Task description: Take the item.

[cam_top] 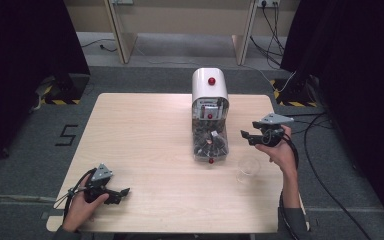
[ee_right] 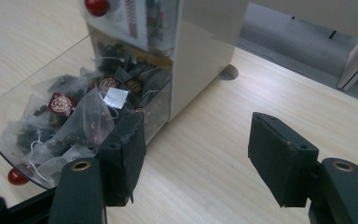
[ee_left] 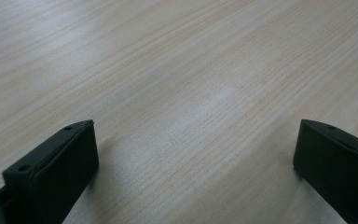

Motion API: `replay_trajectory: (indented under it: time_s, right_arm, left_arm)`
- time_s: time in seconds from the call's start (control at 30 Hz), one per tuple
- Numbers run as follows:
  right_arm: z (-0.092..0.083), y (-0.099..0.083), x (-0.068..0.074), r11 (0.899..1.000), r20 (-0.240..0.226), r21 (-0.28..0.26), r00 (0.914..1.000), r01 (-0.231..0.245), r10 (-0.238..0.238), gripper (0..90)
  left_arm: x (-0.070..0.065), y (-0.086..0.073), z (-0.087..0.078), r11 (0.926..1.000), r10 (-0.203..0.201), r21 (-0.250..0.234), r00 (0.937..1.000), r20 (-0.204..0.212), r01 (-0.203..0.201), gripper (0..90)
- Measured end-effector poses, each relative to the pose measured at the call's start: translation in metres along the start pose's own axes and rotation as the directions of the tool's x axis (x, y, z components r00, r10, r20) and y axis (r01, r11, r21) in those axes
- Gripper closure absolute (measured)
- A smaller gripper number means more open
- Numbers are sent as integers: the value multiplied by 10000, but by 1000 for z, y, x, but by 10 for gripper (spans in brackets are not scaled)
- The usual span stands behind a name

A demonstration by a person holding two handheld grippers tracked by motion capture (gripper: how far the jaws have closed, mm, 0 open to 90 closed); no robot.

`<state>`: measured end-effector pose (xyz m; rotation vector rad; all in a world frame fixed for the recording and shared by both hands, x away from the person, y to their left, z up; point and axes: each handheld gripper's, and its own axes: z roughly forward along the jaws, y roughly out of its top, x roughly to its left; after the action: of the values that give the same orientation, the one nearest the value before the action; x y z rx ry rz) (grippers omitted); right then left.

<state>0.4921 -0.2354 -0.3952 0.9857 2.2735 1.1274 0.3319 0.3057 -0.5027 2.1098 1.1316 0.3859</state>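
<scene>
Grey carpet runs around a pale wooden table [cam_top: 145, 150], with black curtains on both sides and cables trailing across the floor at the right. Toward the far middle of the table stands a white dispenser [cam_top: 209, 87] with a red knob on its rounded top. Its clear drawer [cam_top: 210, 145] is pulled out toward the near side and heaped with tea bags [ee_right: 81, 116], pyramid sachets on strings with small tags. Pulled open like that, the drawer leaves the bags reachable from above and from the side.

Just to the near right of the drawer sits an empty clear glass [cam_top: 248, 169]. I would guess it is put there to receive a bag, so the carry from drawer to glass is short.

The right gripper [cam_top: 247, 136] is held up off the table beside the drawer's right wall, its jaws spread wide with nothing between them. In the right gripper view they point along the drawer's side, which looks like the start of a reach for a bag. The left gripper [cam_top: 120, 194] rests low at the near left corner, well apart from everything, its jaws also wide and empty over bare wood, probably just parked out of the way.
</scene>
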Motion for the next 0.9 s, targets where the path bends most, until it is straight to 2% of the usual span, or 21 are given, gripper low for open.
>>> replay_trajectory:
  time_s: [0.07, 0.17, 0.23, 0.4, 0.57, 0.6, 0.7, 0.9]
  right_arm:
    - [3, 4, 4, 9996, -114, 46, 9996, 269, -268, 380]
    - [7, 8, 8, 9993, -380, 4, 9986, 380, -379, 382]
    - [14, 13, 14, 9980, -860, -36, 9943, 627, -628, 390]
    - [24, 18, 23, 9925, -1378, 209, 9836, 1202, -1162, 414]
    - [29, 20, 26, 9877, -1650, 285, 9753, 1534, -1467, 422]
    - [33, 21, 28, 9866, -1853, 302, 9709, 1603, -1520, 432]
    - [37, 23, 31, 9835, -2063, 328, 9640, 1782, -1677, 444]
    - [47, 25, 38, 9770, -2324, 564, 9544, 2055, -1873, 483]
  left_arm:
    - [0, 0, 0, 10000, 1, 0, 10000, 1, -1, 0]
    - [0, 0, 0, 10000, 1, 1, 10000, 1, -1, 0]
    - [0, 0, 0, 10000, 3, 0, 10000, -1, -3, 0]
    - [0, 0, 0, 10000, 4, 0, 10000, -2, -4, 0]
    - [0, 0, 0, 10000, 1, 1, 10000, -1, -1, 0]
    - [0, 0, 0, 10000, 1, 0, 10000, -1, -1, 0]
    - [0, 0, 0, 10000, 1, 0, 10000, 0, -1, 0]
    - [0, 0, 0, 10000, 2, -1, 10000, -2, -2, 0]
